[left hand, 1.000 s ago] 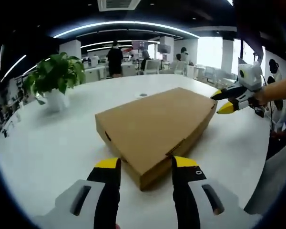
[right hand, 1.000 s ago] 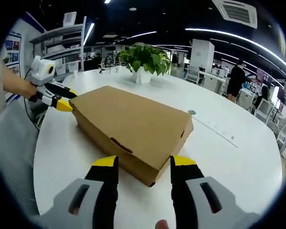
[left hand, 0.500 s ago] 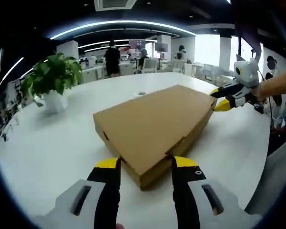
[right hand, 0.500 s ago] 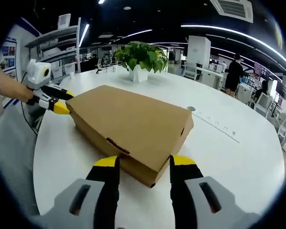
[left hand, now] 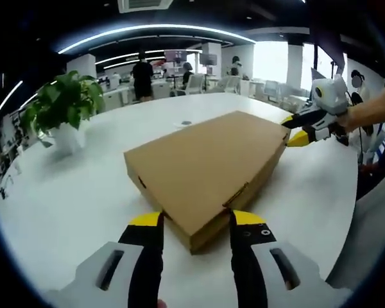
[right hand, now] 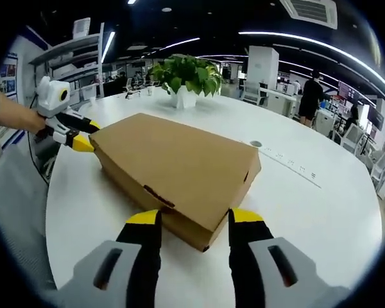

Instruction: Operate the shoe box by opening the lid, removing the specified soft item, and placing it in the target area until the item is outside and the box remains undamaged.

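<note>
Both claws gape at opposite corners of the closed shoe box (left hand: 208, 160); potted plant (left hand: 61, 112) stands beyond.

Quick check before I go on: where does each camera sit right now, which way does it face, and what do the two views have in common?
Left gripper view: rides the left gripper, facing one corner of the closed shoe box; the right gripper and the person's forearm enter from the right.
Right gripper view: rides the right gripper, facing the opposite corner; the left gripper enters from the left.
Shared: box, white table, potted plant.
</note>
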`<control>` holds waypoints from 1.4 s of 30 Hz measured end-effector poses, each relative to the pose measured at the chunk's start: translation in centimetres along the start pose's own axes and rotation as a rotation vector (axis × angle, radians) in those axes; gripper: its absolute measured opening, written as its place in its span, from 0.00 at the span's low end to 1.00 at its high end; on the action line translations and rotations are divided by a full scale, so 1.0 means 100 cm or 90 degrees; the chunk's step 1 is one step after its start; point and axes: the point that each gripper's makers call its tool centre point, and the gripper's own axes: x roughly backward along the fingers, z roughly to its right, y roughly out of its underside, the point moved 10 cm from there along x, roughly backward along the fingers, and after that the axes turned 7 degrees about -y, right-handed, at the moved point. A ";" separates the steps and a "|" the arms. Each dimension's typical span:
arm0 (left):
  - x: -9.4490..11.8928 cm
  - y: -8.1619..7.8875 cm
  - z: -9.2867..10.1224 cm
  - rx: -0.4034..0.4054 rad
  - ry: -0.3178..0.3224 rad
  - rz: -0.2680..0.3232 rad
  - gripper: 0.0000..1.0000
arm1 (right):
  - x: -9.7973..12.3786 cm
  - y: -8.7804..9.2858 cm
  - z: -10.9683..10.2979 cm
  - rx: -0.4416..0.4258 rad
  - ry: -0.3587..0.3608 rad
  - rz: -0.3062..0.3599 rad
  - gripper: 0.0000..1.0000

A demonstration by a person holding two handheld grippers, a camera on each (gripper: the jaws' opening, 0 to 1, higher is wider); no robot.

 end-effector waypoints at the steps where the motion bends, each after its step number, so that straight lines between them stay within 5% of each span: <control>1: 0.000 0.000 -0.002 -0.003 0.005 -0.001 0.40 | 0.000 0.000 0.000 -0.001 0.001 0.000 0.38; 42: 0.038 0.017 -0.028 -0.077 0.100 -0.047 0.39 | 0.025 0.016 -0.089 -0.042 0.047 -0.014 0.32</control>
